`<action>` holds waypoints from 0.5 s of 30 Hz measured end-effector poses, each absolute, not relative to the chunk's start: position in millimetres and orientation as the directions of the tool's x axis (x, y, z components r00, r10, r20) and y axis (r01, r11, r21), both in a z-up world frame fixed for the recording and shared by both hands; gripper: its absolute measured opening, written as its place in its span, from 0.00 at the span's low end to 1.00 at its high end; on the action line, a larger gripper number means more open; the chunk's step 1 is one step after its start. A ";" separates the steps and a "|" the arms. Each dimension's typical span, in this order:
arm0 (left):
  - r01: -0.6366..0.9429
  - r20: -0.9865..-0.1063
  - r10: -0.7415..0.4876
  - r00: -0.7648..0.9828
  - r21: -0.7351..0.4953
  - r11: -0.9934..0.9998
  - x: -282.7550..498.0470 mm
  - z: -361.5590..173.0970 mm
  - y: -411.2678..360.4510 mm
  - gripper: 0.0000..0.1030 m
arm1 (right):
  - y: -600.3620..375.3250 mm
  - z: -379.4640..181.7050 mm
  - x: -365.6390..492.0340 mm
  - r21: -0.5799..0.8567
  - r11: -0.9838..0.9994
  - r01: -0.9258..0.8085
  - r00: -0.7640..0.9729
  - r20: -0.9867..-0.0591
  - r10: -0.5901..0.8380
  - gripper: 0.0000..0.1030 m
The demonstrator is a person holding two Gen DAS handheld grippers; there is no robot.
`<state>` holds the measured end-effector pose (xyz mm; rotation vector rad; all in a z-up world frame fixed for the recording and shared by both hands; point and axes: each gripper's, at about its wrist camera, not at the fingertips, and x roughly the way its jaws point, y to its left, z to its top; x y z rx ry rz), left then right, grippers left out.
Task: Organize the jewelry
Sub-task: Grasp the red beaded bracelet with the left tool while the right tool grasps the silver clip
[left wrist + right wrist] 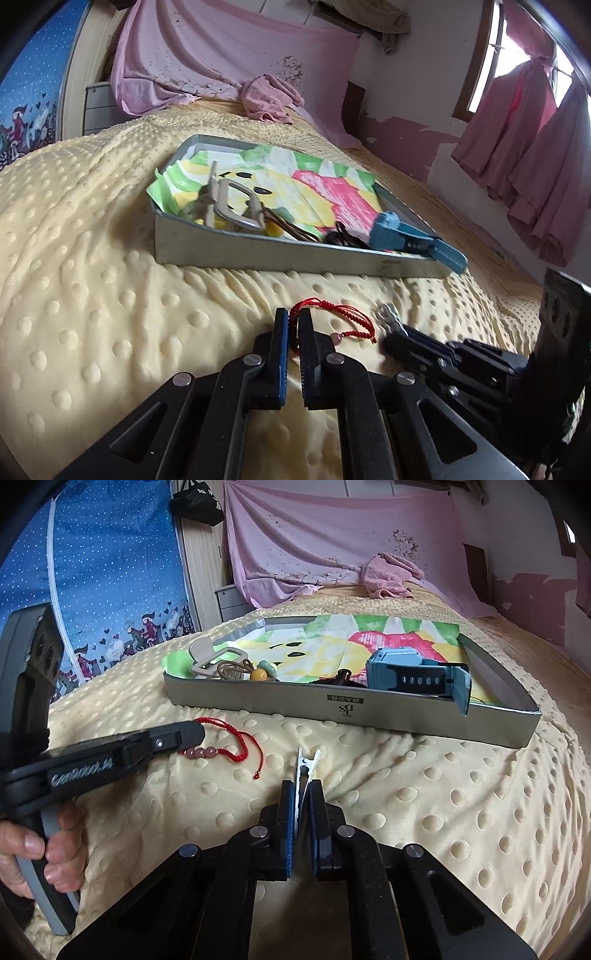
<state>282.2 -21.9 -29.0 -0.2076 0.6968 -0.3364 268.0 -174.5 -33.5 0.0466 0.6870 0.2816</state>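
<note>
A red cord bracelet (334,320) with pink beads (201,753) lies on the yellow dotted blanket in front of the grey tray (258,249). My left gripper (293,319) is shut on the bracelet's cord; it also shows in the right wrist view (195,731). My right gripper (303,788) is shut on a silver toothed hair clip (306,762), seen in the left wrist view as a metal piece (388,314). The tray (369,709) holds a blue watch (413,675), a beige watch (229,206), a brown cord necklace with a yellow bead (258,674), and dark jewelry (341,236).
The tray is lined with a bright painted paper (314,184). A pink towel (269,98) lies at the bed's far end below a pink sheet (332,528). A blue patterned cloth (110,572) hangs left. Pink curtains (535,147) hang right.
</note>
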 end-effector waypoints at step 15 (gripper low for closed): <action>0.264 -0.473 -0.376 0.797 -0.287 0.921 261.4 15.3 -26.7 0.05 | -196.6 -0.3 259.0 0.181 0.964 -0.195 0.840 -0.477 0.260 0.05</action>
